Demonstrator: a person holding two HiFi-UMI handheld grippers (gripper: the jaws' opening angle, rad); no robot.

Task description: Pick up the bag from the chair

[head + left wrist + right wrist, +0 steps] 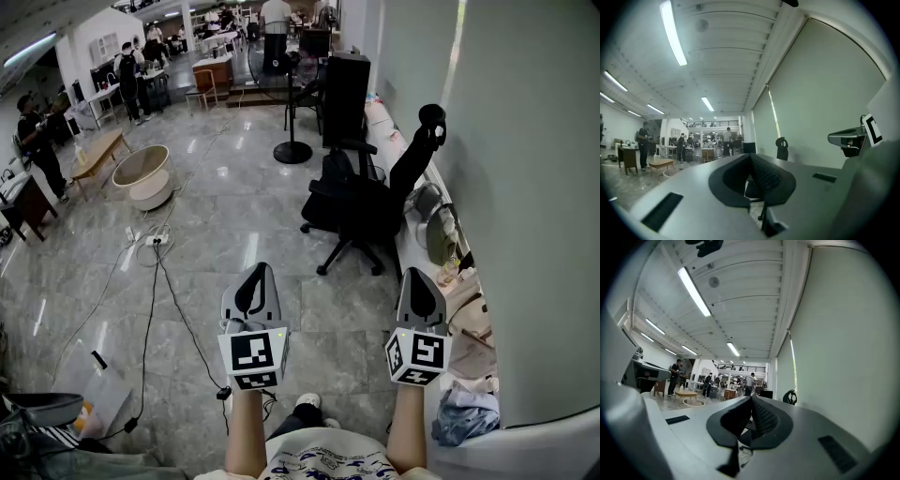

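Observation:
A black office chair stands by the right wall, a few steps ahead of me. A dark bag seems to rest on its seat, against the far armrest. My left gripper and right gripper are held out side by side at waist height, well short of the chair. Both are shut with nothing between the jaws. In the left gripper view the left gripper points into the room, with the chair's headrest beyond it. The right gripper also shows that headrest.
Black cables trail over the tiled floor at left. A fan stand and a tall black cabinet are behind the chair. A cluttered ledge runs along the right wall. A round white tub, a wooden table and people are far left.

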